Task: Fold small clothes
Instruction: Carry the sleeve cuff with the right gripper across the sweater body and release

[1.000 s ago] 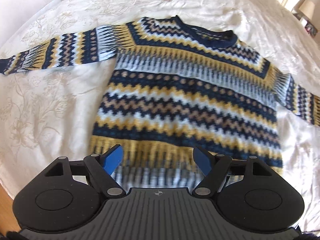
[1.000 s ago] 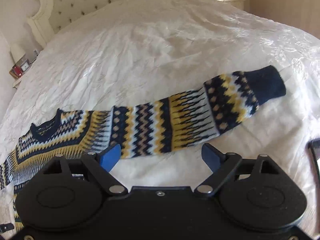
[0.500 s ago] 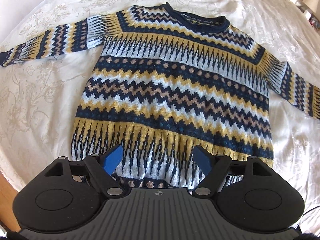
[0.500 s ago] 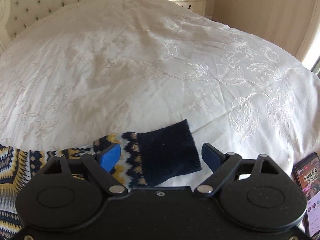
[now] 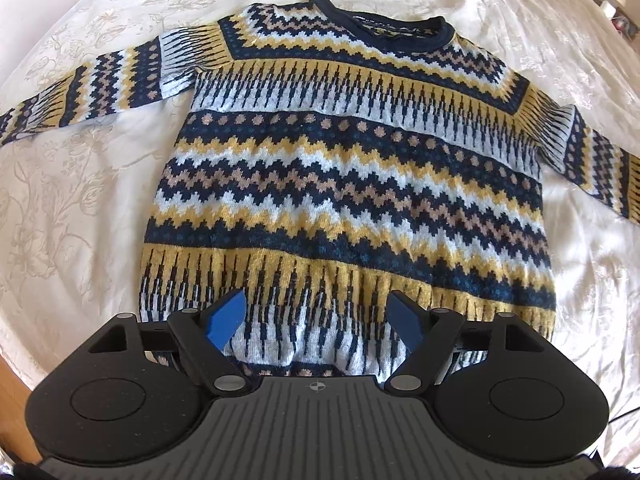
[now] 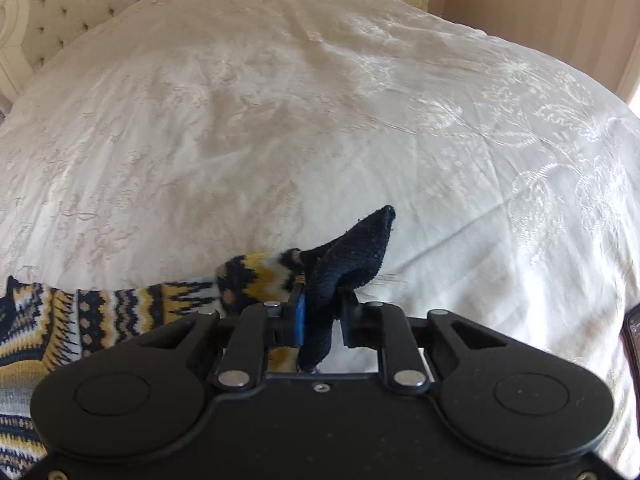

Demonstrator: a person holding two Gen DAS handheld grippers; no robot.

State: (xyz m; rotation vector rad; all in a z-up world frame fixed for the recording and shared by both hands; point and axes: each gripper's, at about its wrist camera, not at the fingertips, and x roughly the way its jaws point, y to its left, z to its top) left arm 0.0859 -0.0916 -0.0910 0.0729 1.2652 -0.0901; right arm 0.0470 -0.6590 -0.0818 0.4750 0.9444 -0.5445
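A bedroom: a wide bed (image 6: 320,100) under a white embroidered cover, a tufted headboard (image 6: 60,12) behind it. A patterned knit sweater (image 5: 344,184) lies flat, front up, on the cover with both sleeves spread outward. The right hand-held gripper (image 6: 320,312) has just been closing, and its jaws are now narrow and pinched on the dark navy cuff (image 6: 352,264) of one sleeve, which bunches up into a peak between them; half a second earlier the same cuff lay flat between wide-open jaws, and a second earlier the whole sleeve stretched out ahead of that gripper. This grasp probably begins the first fold, the sleeve to be carried across the body. The left hand-held gripper (image 5: 316,320) hangs wide open above the lower band of the sweater, holding nothing; its opening is unchanged, though the hem has slid from in front of it to beneath it. A phone (image 6: 632,344) lies at the right edge.
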